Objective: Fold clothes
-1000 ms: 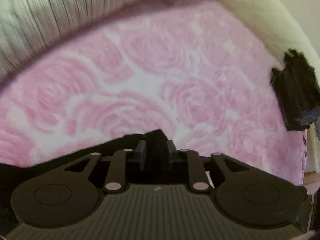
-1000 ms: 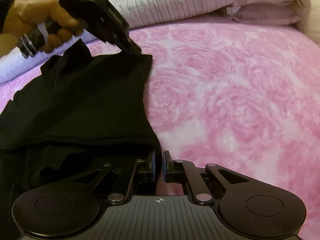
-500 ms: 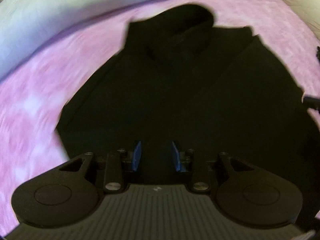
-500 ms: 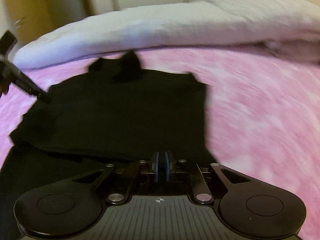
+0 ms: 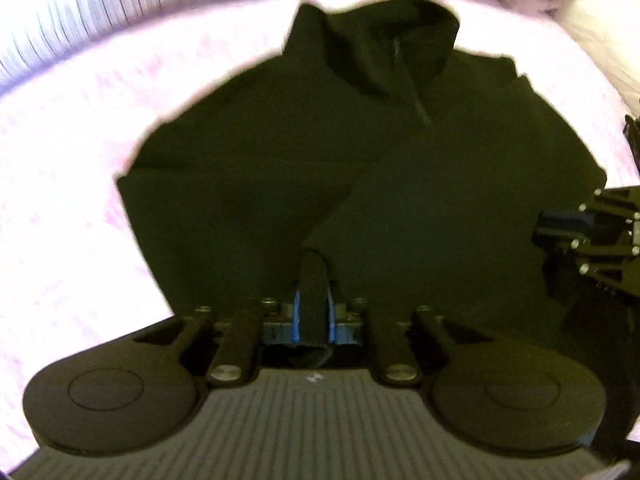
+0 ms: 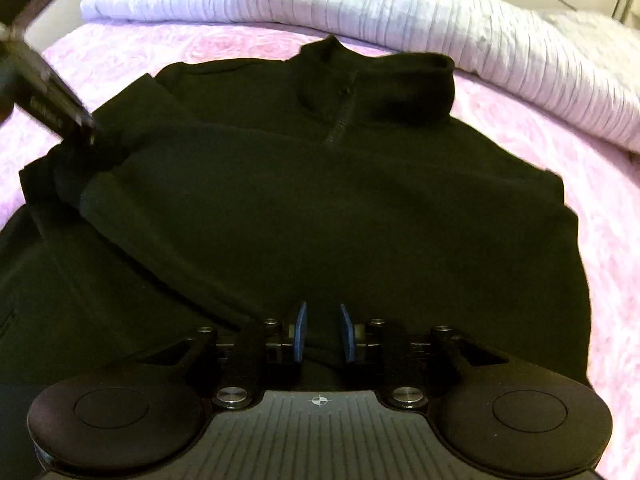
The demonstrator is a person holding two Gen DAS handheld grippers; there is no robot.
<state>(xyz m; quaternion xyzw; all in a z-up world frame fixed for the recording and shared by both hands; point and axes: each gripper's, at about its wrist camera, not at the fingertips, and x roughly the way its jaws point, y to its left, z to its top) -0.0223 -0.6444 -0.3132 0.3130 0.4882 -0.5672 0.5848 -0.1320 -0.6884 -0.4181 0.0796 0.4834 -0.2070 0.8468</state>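
A black zip-neck pullover (image 6: 360, 208) lies face up on the pink bed, collar toward the far side; it also shows in the left wrist view (image 5: 280, 184). One sleeve (image 6: 168, 224) lies folded diagonally across the body. My left gripper (image 5: 314, 312) is shut on the sleeve cuff (image 5: 314, 280); it shows at the left of the right wrist view (image 6: 86, 130). My right gripper (image 6: 323, 332) is open and empty just above the pullover's near hem; it shows at the right edge of the left wrist view (image 5: 560, 228).
The pink rose-patterned bedspread (image 6: 600, 240) surrounds the pullover. A rolled white ribbed duvet (image 6: 440, 20) runs along the far edge of the bed, also in the left wrist view (image 5: 80, 20).
The left gripper let go of the pullover's top, opened, then shut on the sleeve cuff over the body. The right gripper opened and released the hem. The pullover now lies flat.
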